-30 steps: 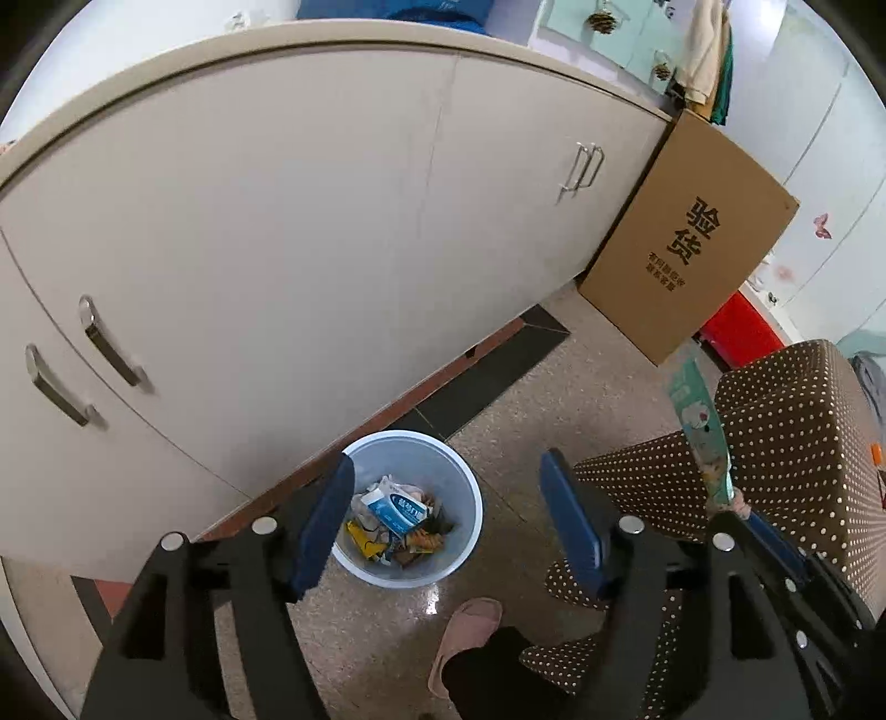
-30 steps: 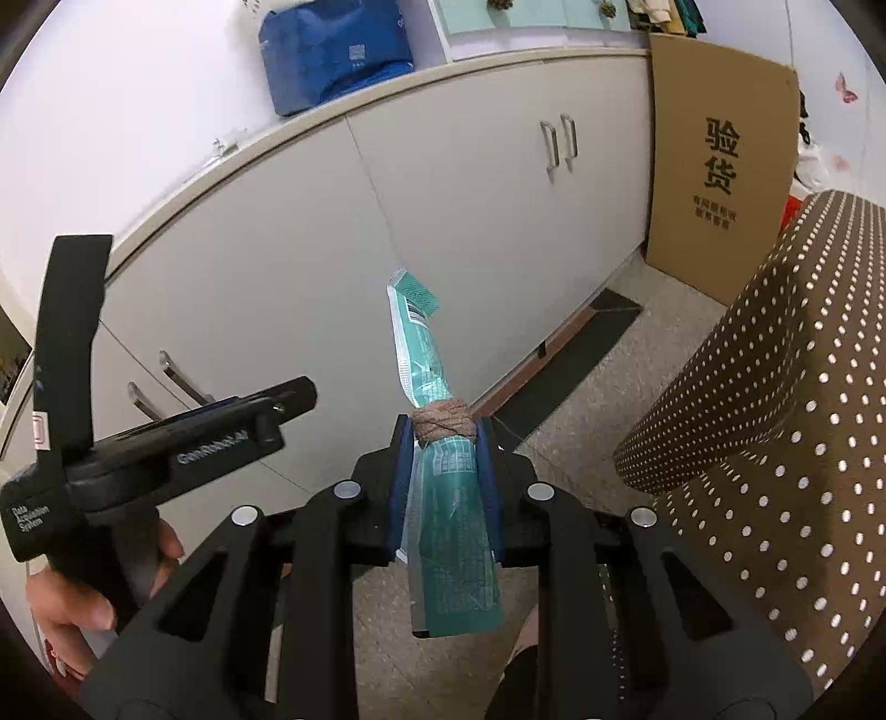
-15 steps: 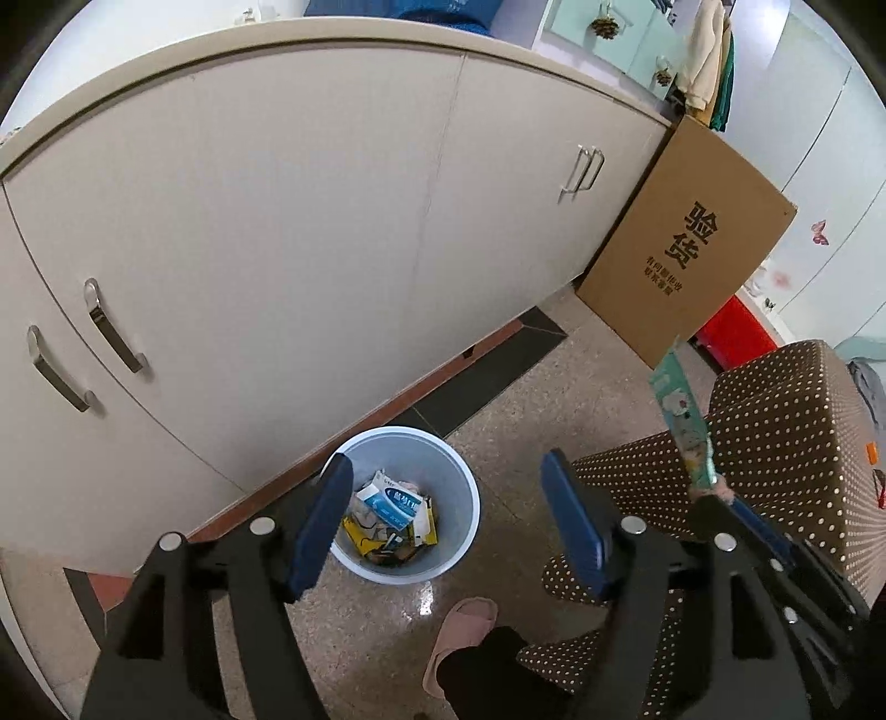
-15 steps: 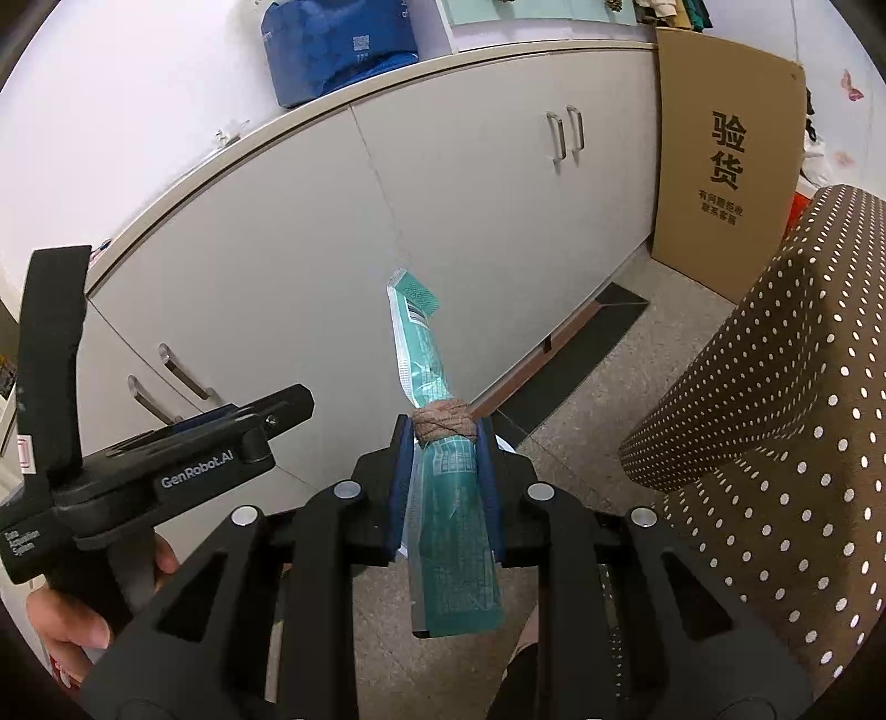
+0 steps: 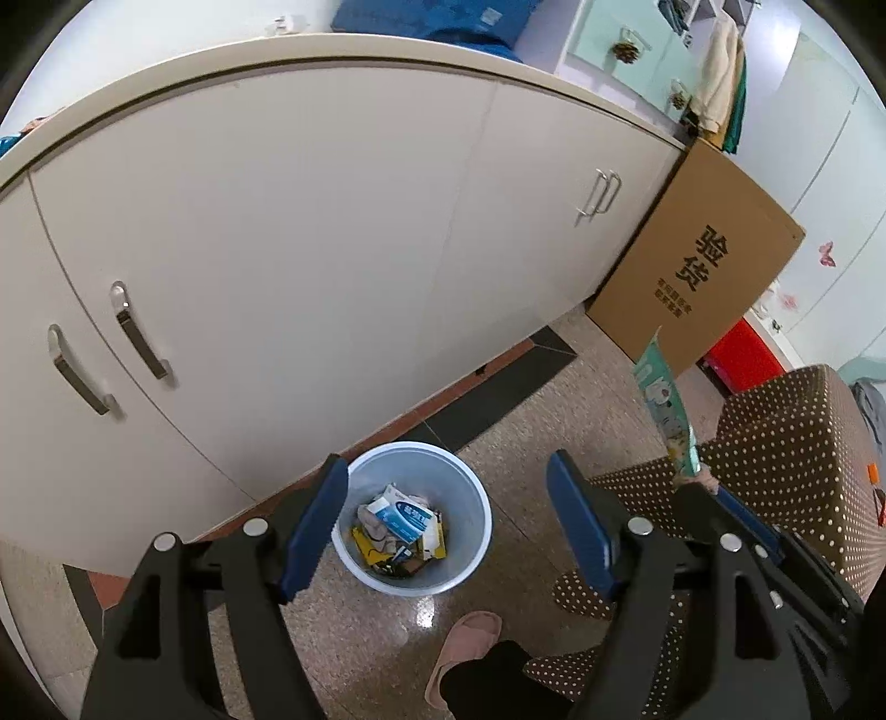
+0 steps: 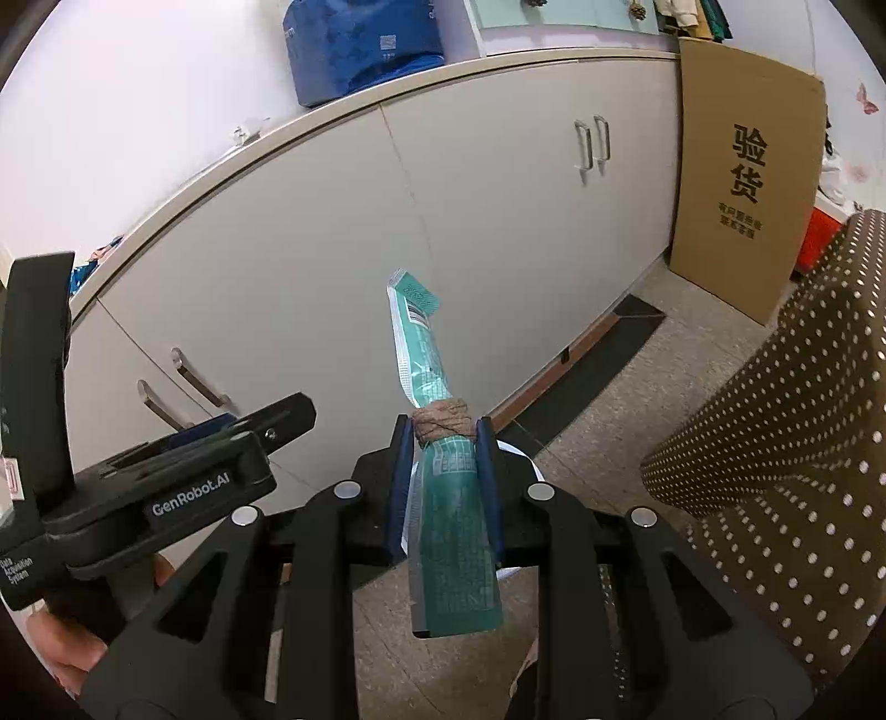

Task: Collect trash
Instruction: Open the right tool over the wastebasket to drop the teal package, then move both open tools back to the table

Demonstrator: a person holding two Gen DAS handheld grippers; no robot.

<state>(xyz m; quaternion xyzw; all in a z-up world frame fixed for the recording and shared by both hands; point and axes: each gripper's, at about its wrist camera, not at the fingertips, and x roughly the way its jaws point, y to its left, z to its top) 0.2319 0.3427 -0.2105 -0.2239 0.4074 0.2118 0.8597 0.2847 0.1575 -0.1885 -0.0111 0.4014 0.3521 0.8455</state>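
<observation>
Right wrist view: right gripper [image 6: 446, 443] clamps a teal wrapper [image 6: 443, 476].
Left gripper [image 5: 443, 518], spread wide and empty, frames the trash bin [image 5: 470, 554] at lower centre.

bin [image 5: 466, 576] mouth: open above | cabinet [image 5: 310, 266] behind | dotted stool [image 5: 797, 443] right (close)

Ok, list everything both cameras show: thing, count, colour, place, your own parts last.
trash bin: one, pale blue, on the floor by the cabinet, holding mixed packaging
wrapper: one, teal, clamped in the right gripper
cabinet: one run, cream, metal handles, behind the bin
cardboard box: one, brown, leaning at the cabinet's end
blue bag: one, on the countertop
polka-dot cover: one, brown with white dots, at the right
red box: one, behind the cardboard
slipper: one, pink, on the floor below the bin
left gripper: black with blue pads, open, empty, above the bin
right gripper: black, shut on the wrapper
</observation>
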